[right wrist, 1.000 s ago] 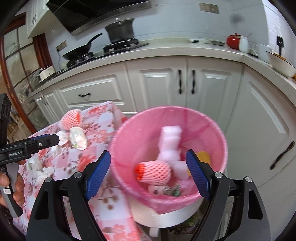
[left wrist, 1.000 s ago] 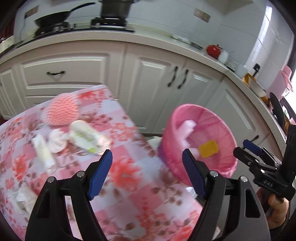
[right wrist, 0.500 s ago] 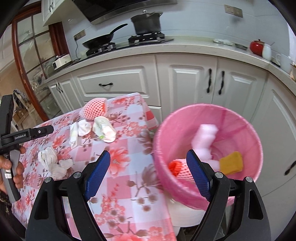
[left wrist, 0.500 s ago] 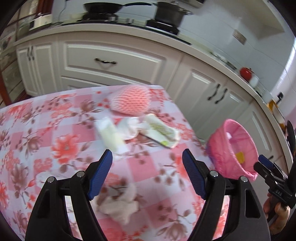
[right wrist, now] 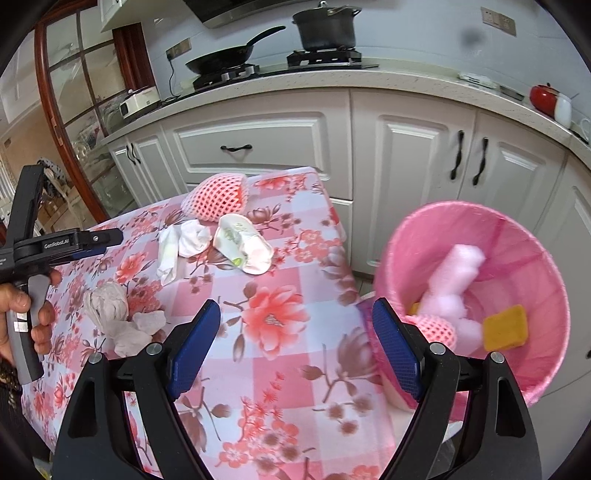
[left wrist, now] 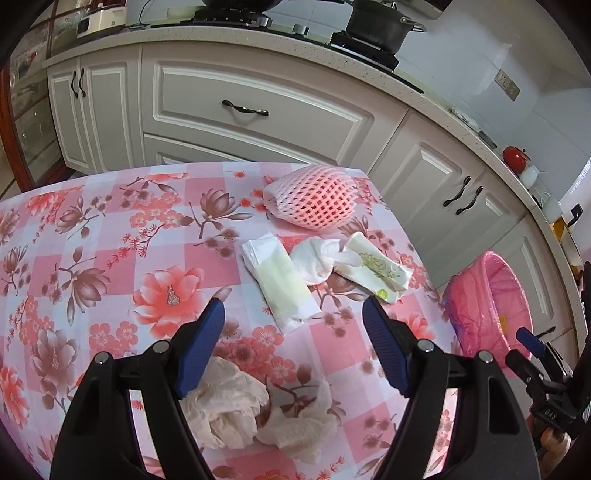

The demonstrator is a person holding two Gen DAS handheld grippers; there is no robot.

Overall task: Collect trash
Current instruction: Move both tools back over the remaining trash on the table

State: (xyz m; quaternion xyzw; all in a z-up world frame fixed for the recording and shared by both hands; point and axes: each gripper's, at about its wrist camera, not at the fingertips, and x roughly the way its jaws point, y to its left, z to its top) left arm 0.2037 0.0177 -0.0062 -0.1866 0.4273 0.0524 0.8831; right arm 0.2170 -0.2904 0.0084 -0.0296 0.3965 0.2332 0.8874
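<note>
Trash lies on the floral tablecloth (left wrist: 110, 266): a pink foam fruit net (left wrist: 314, 201) at the far edge, a white packet (left wrist: 279, 282), a crumpled tissue (left wrist: 316, 258), a printed wrapper (left wrist: 375, 269) and crumpled paper towels (left wrist: 255, 410). My left gripper (left wrist: 293, 349) hovers open above the towels, holding nothing. The pink-lined bin (right wrist: 476, 295) beside the table holds a foam net, pink foam and a yellow sponge (right wrist: 506, 326). My right gripper (right wrist: 295, 350) stands open and empty over the table's right edge by the bin. The same net (right wrist: 218, 197) and towels (right wrist: 118, 317) show in the right wrist view.
White kitchen cabinets (left wrist: 258, 110) run behind the table under a countertop with a gas hob, a pot (right wrist: 325, 26) and a frying pan (right wrist: 225, 57). A red teapot (right wrist: 543, 98) stands on the counter at right. A hand (right wrist: 22, 314) holds the left gripper's handle.
Both grippers have swung left, away from the bin and over the table. The left one now sits above the crumpled towels; the bin has slid to the right in both views.
</note>
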